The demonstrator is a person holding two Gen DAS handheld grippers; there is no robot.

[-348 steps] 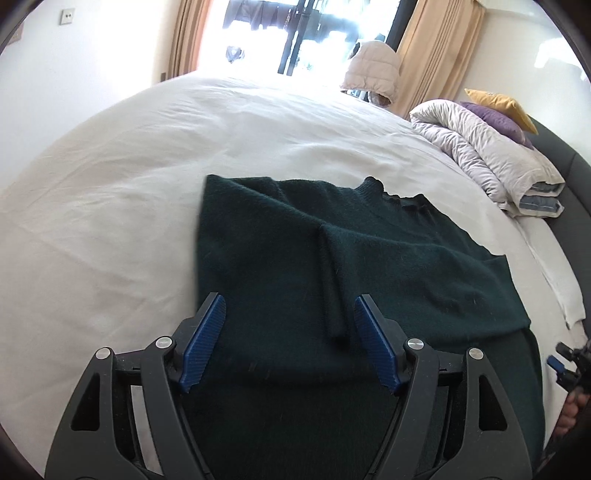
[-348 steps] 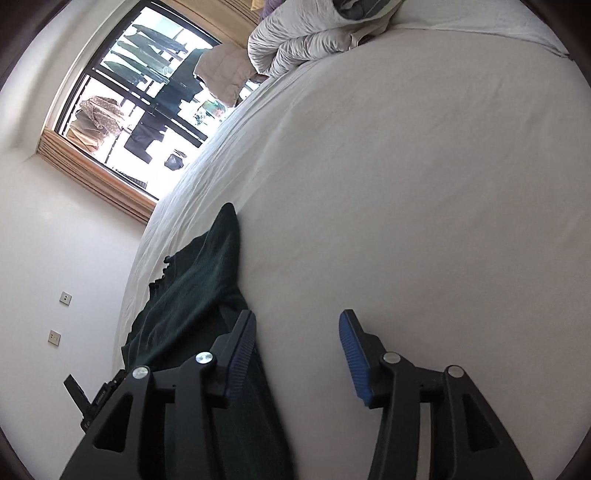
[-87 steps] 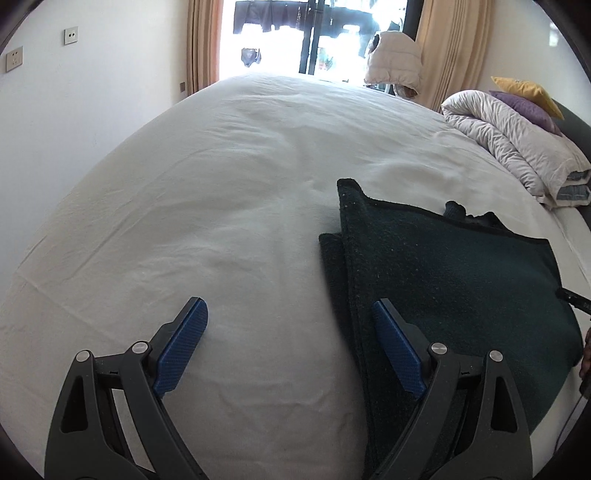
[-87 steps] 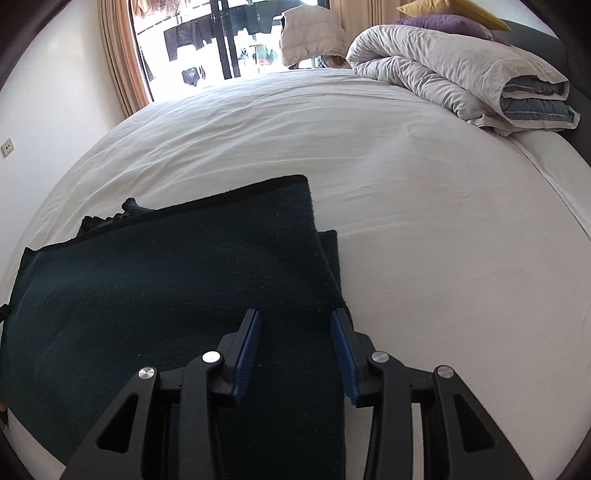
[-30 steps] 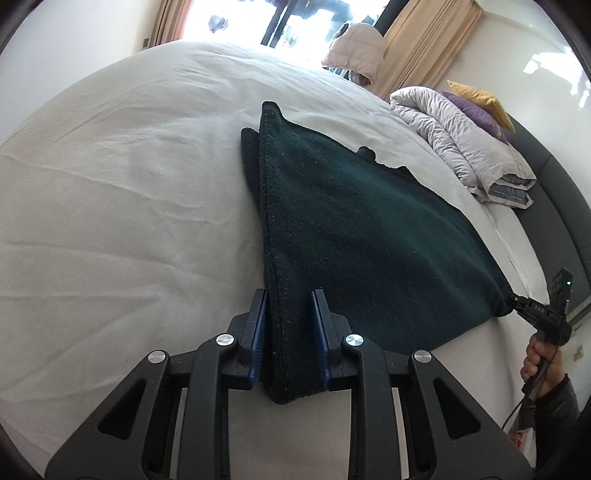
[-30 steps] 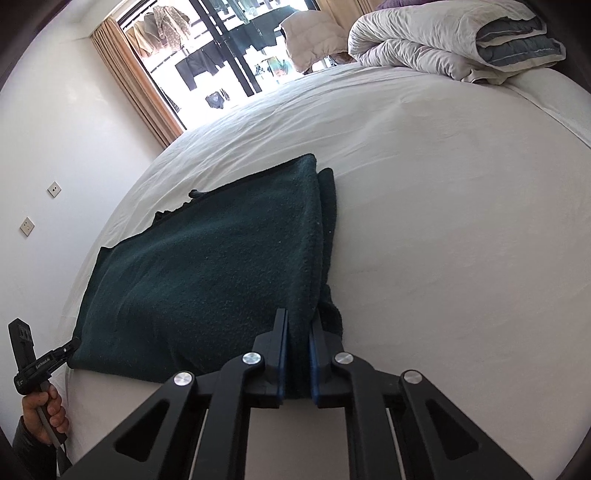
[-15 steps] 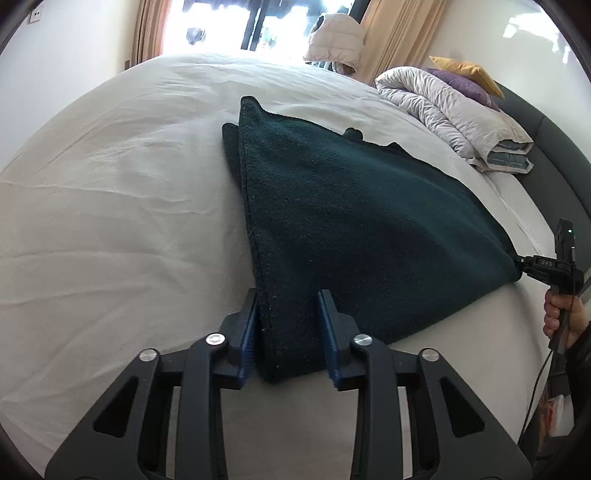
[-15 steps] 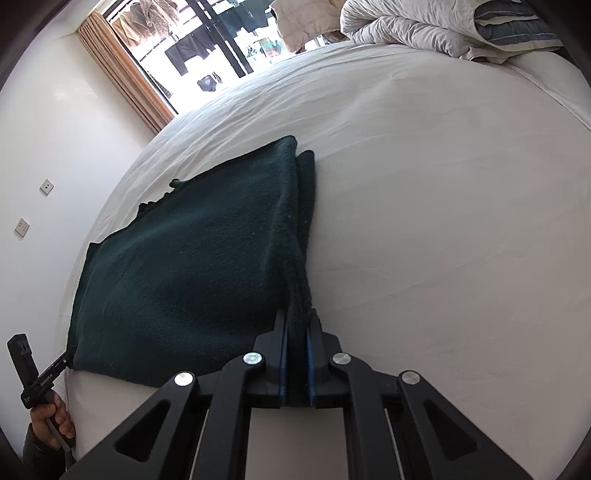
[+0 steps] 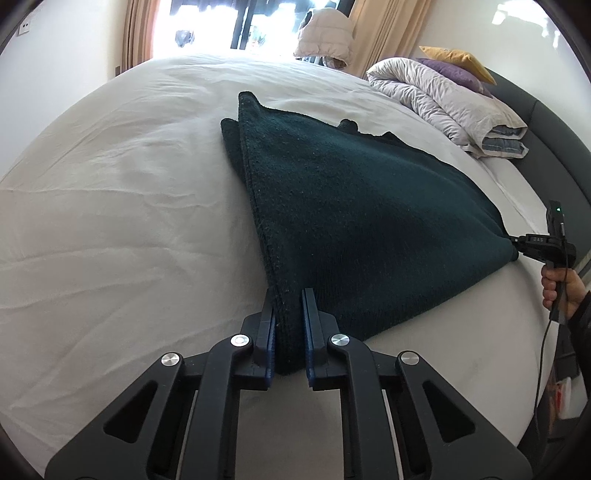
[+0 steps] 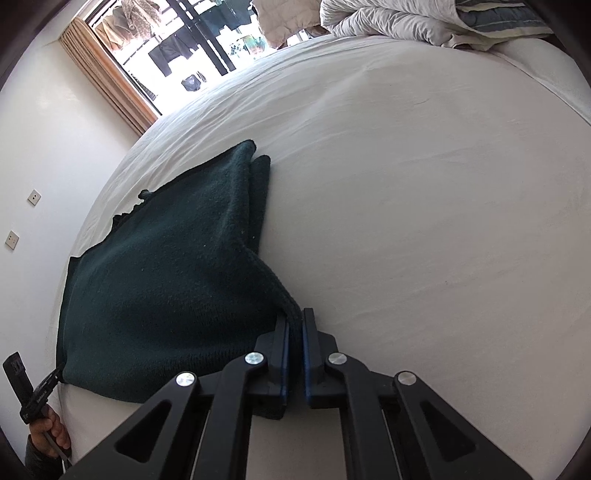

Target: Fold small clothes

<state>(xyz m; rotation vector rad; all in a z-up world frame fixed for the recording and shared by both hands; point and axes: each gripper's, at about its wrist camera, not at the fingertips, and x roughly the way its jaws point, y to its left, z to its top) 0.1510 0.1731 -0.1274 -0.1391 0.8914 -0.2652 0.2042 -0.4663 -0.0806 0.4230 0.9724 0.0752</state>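
A dark green sweater [image 9: 369, 214], folded into a broad panel, lies on the white bed sheet [image 9: 110, 221]. My left gripper [image 9: 288, 299] has the sweater's near left corner between its blue pads; its jaws are closing and the pads press the knit. My right gripper [image 10: 294, 317] is shut on the near right corner of the sweater [image 10: 166, 288], which rises in a taut ridge to the jaws. Each view shows the other gripper small at the far corner: the right gripper [image 9: 517, 249], the left gripper [image 10: 61, 365]. A hand [image 9: 561, 291] holds the right one.
A rolled grey duvet [image 9: 443, 96] with yellow and purple pillows [image 9: 458, 59] lies at the dark headboard [image 9: 554, 140]. A padded jacket [image 9: 325, 37] hangs by the bright window [image 9: 236, 22]. Open sheet [image 10: 424, 221] stretches beyond and beside the sweater.
The left jaws have narrowed onto the sweater's corner and the left view has rolled. The right gripper's corner has drawn up into a tighter ridge.
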